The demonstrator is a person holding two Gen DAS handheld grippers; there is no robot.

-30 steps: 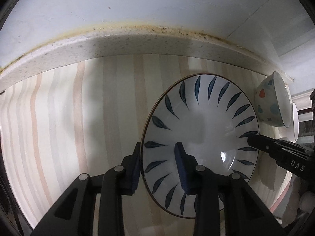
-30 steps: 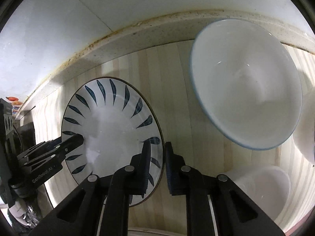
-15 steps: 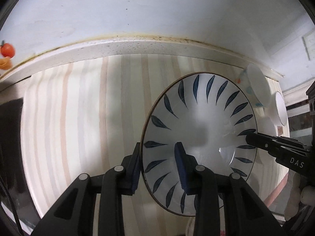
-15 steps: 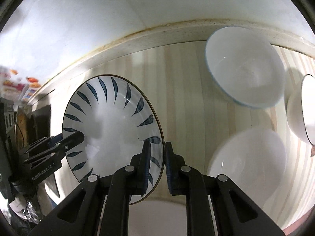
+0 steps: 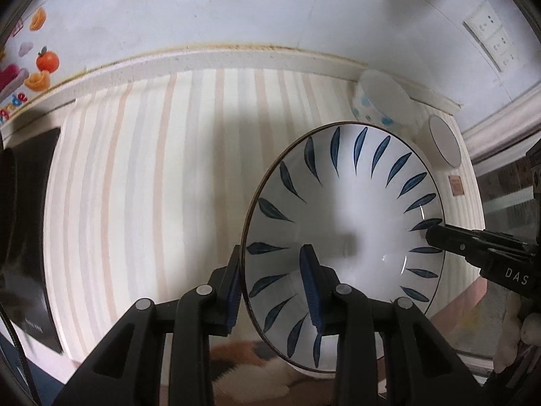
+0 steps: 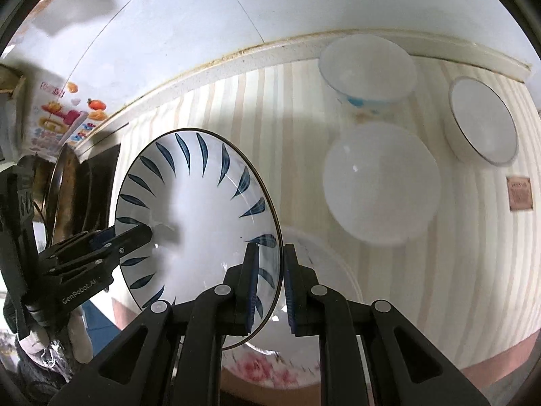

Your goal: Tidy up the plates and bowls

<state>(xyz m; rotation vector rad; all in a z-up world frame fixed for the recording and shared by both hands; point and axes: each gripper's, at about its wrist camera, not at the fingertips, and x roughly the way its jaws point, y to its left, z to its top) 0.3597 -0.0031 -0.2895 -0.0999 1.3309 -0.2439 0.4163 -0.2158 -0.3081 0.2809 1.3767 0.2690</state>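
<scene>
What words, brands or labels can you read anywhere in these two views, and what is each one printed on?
"DAS": white letters on the right gripper, seen in the left wrist view.
"GenRobot.AI": white letters on the left gripper, seen in the right wrist view.
Colourful poster on the wall: its characters are too blurred to read.
Small brown label on the striped mat: print too small to read.

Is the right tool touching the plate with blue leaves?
Touching. In the right wrist view the right tool has one finger on each face of the blue-leaf plate at its rim, with no gap showing.
</scene>
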